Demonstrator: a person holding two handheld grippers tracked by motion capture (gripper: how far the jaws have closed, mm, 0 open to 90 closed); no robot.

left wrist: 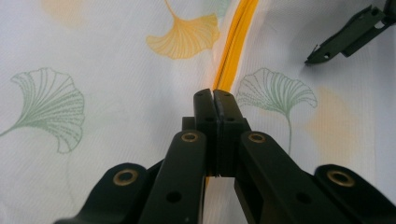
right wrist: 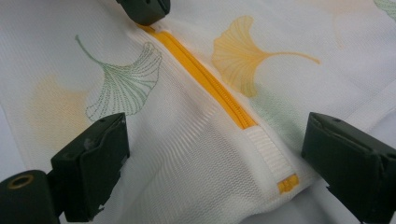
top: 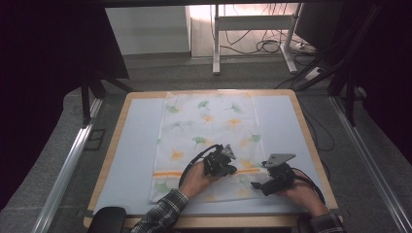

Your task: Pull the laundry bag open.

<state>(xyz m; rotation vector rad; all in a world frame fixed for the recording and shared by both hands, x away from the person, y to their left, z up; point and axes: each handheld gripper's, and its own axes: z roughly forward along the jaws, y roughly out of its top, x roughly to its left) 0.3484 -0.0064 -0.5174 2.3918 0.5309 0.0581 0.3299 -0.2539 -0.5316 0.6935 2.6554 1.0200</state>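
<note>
A white mesh bag (top: pixel 204 141) printed with green and orange ginkgo leaves lies flat on the table. An orange zipper (top: pixel 170 173) runs across its near end. My left gripper (top: pixel 229 170) sits on that zipper (left wrist: pixel 233 46) with its jaws pressed together (left wrist: pixel 214 95) over the orange line; whatever sits between the pads is hidden. My right gripper (top: pixel 254 185) stands open just to the right. In the right gripper view its jaws (right wrist: pixel 224 158) straddle the zipper's closed end (right wrist: pixel 233 107), with no pad touching the fabric.
The bag rests on a pale blue mat (top: pixel 136 145) over a wooden tabletop (top: pixel 114 141). A tip of my left gripper (right wrist: pixel 144 9) shows farther up the zipper. One jaw of my right gripper (left wrist: pixel 345 35) shows at the upper right of the left gripper view.
</note>
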